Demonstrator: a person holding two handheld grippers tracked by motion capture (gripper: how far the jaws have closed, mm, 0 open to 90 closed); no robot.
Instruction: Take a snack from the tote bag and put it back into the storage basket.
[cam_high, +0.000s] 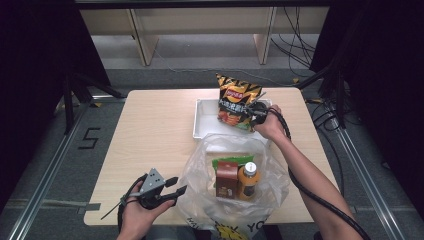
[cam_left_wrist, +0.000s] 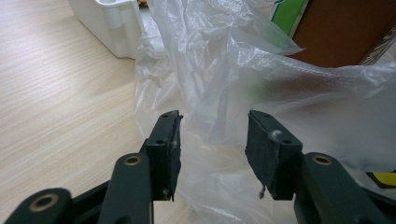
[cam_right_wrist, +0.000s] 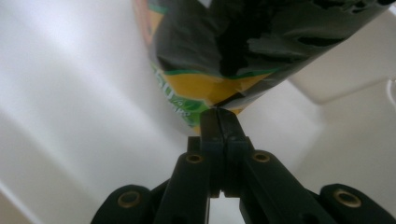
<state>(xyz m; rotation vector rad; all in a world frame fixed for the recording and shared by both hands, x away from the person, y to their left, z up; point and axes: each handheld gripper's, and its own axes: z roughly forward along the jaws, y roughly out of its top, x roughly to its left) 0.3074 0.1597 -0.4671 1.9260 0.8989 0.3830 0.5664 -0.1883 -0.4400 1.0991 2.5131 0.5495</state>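
Note:
A black-and-yellow chip bag (cam_high: 237, 101) stands upright over the white tray (cam_high: 204, 122) at the back of the table. My right gripper (cam_high: 252, 112) is shut on the bag's lower right edge; in the right gripper view the jaws pinch the bag's seam (cam_right_wrist: 218, 103) above the tray's white floor (cam_right_wrist: 70, 116). My left gripper (cam_high: 176, 186) rests near the front edge, open, just left of a clear plastic bag (cam_high: 200, 200). In the left gripper view its fingertips (cam_left_wrist: 261, 140) stand apart with crumpled plastic film (cam_left_wrist: 219, 93) in front of them. The bag holds a brown box (cam_high: 226, 178) and an orange bottle (cam_high: 247, 180).
The table's left half (cam_high: 145, 135) is bare wood. Cables trail from both grippers off the front edge. Shelving and loose wires lie on the floor behind the table, and metal rails run along both sides.

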